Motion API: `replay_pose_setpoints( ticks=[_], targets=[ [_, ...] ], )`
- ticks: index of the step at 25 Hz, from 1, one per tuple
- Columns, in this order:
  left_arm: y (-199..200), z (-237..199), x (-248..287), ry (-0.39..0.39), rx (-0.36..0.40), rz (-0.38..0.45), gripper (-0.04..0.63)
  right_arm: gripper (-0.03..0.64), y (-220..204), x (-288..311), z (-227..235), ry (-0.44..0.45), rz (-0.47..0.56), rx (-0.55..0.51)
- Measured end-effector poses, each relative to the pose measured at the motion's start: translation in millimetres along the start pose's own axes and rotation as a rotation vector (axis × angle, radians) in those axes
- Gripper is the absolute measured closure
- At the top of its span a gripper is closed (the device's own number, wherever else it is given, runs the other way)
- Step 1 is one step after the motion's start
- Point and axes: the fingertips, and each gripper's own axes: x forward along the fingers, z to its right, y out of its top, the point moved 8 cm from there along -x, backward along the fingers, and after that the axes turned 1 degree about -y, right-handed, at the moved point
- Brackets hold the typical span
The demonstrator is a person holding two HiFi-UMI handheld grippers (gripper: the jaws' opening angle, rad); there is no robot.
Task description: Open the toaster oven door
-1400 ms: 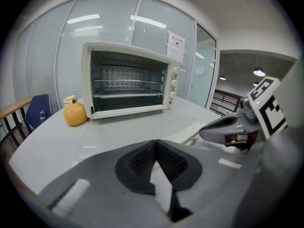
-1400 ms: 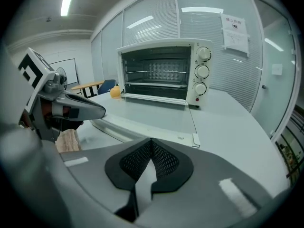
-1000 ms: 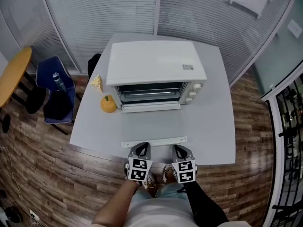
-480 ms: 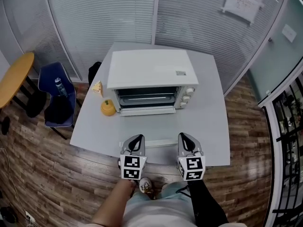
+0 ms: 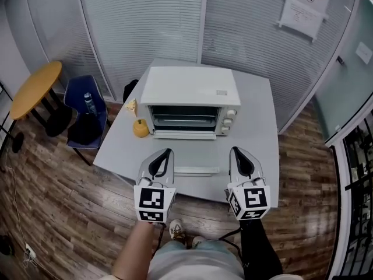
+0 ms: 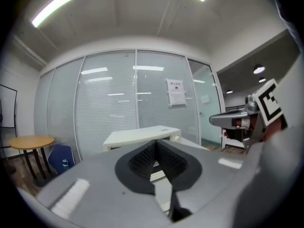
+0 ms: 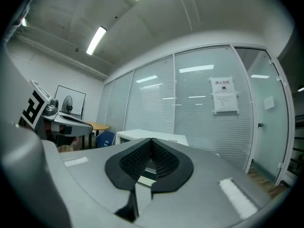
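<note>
A white toaster oven (image 5: 189, 101) stands at the middle of a grey table (image 5: 256, 156), its glass door (image 5: 183, 119) facing me and looking shut. Both grippers hover over the table's near edge, well short of the oven. My left gripper (image 5: 165, 154) is shut with nothing in it, and so is my right gripper (image 5: 236, 152). In the left gripper view the pads meet at the tip (image 6: 156, 142), with the oven (image 6: 137, 136) beyond. The right gripper view shows the same: joined tips (image 7: 151, 140) and the oven (image 7: 147, 136) ahead.
A white bar (image 5: 197, 170) lies on the table between the grippers. An orange pumpkin-like thing (image 5: 140, 128) and a yellow wedge (image 5: 132, 104) sit left of the oven. A blue chair (image 5: 87, 115) and a round yellow table (image 5: 36, 89) stand at the left. Glass walls with blinds close the back.
Both grippers have risen from near my body and moved forward over the table's near edge, spreading a little apart. The oven looks unchanged; the head view has shifted.
</note>
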Motion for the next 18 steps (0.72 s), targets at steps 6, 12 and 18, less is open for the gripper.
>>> replay_pose_setpoints(
  ticks=[6, 12, 18],
  targets=[
    [35.3, 32.3, -46.2, 0.064, 0.033, 0.044, 0.54, 0.613, 20.3, -45.8, 9.6, 0.076, 0.041, 0.005],
    [52.0, 59.5, -76.1, 0.109, 0.059, 0.076, 0.54, 0.614, 25.5, -78.5, 13.3, 0.115, 0.061, -0.032],
    [61.6, 77.4, -89.5, 0.113, 0.069, 0.087, 0.54, 0.613, 32.6, -94.8, 20.1, 0.123, 0.089, -0.024]
  ],
)
